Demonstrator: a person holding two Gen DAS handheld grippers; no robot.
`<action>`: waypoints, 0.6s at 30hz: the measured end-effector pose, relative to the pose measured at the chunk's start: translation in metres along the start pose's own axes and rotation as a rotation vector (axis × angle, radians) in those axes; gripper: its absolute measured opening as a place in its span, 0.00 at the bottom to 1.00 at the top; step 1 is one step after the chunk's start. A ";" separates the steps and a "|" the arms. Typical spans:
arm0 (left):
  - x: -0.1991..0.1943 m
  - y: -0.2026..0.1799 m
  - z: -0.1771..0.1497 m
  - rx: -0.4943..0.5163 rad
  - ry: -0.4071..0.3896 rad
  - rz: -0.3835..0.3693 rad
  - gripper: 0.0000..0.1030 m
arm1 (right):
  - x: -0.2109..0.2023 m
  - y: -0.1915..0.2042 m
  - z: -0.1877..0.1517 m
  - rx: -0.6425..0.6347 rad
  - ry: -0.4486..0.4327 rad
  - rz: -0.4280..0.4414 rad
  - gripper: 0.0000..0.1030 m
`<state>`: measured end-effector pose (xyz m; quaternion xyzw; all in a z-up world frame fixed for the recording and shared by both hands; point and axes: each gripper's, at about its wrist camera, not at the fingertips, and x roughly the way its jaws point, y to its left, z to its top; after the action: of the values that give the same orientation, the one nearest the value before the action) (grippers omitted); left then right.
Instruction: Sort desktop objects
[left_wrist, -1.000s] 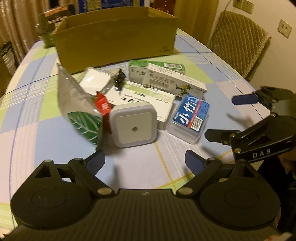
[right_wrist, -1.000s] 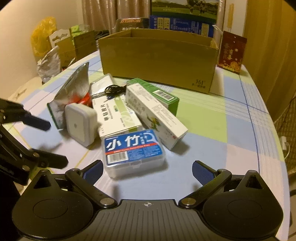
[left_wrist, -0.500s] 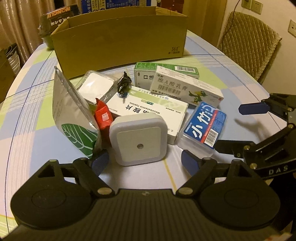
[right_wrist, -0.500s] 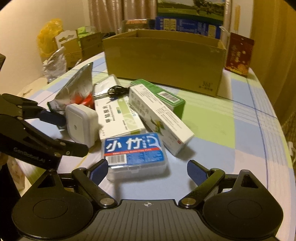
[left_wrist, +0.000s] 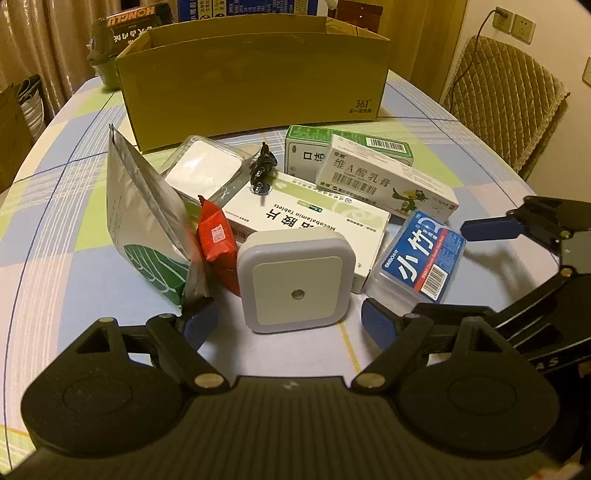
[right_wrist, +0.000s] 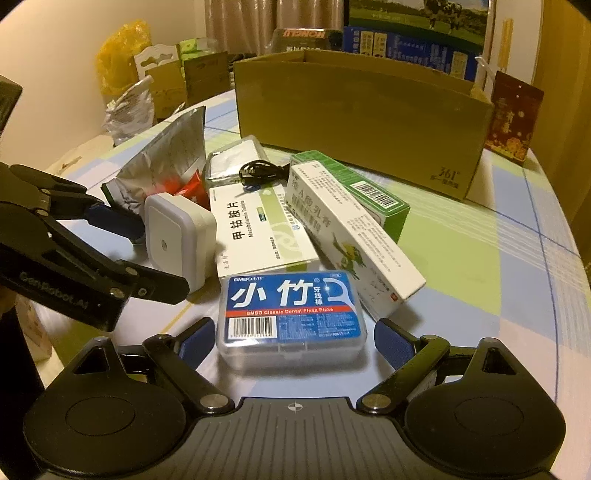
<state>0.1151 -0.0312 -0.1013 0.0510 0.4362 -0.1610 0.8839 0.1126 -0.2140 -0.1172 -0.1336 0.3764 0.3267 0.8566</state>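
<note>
A pile of items lies on the checked tablecloth before an open cardboard box (left_wrist: 255, 77). My left gripper (left_wrist: 290, 325) is open, its fingers on either side of a white square night light (left_wrist: 295, 280), not touching it. My right gripper (right_wrist: 293, 341) is open around a clear floss-pick box with a blue label (right_wrist: 291, 314); that box also shows in the left wrist view (left_wrist: 423, 254). Behind lie a white tablet box (left_wrist: 306, 218), a long white ointment box (left_wrist: 384, 177), a green box (left_wrist: 310, 144), a silver pouch (left_wrist: 144, 218), a red packet (left_wrist: 216, 240) and a black cable (left_wrist: 262, 168).
A clear plastic case (left_wrist: 203, 168) lies by the pouch. A padded chair (left_wrist: 506, 99) stands at the right. Boxes, a red bag (right_wrist: 511, 114) and a yellow bag (right_wrist: 122, 55) stand behind and left of the cardboard box (right_wrist: 362, 118).
Both grippers have moved forward toward the pile. The night light now sits between my left fingers and the floss box between my right fingers. Both stay open.
</note>
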 end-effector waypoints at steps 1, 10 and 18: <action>0.000 0.000 0.000 -0.003 0.001 -0.001 0.80 | 0.000 -0.001 0.000 0.006 0.002 0.000 0.81; 0.006 -0.006 0.000 -0.026 0.005 0.006 0.80 | -0.018 -0.010 -0.012 0.107 0.019 -0.091 0.80; 0.011 -0.014 0.000 -0.105 -0.026 0.078 0.66 | -0.021 -0.016 -0.012 0.140 0.007 -0.104 0.80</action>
<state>0.1167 -0.0465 -0.1097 0.0192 0.4301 -0.1041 0.8966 0.1059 -0.2415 -0.1104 -0.0938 0.3938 0.2540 0.8784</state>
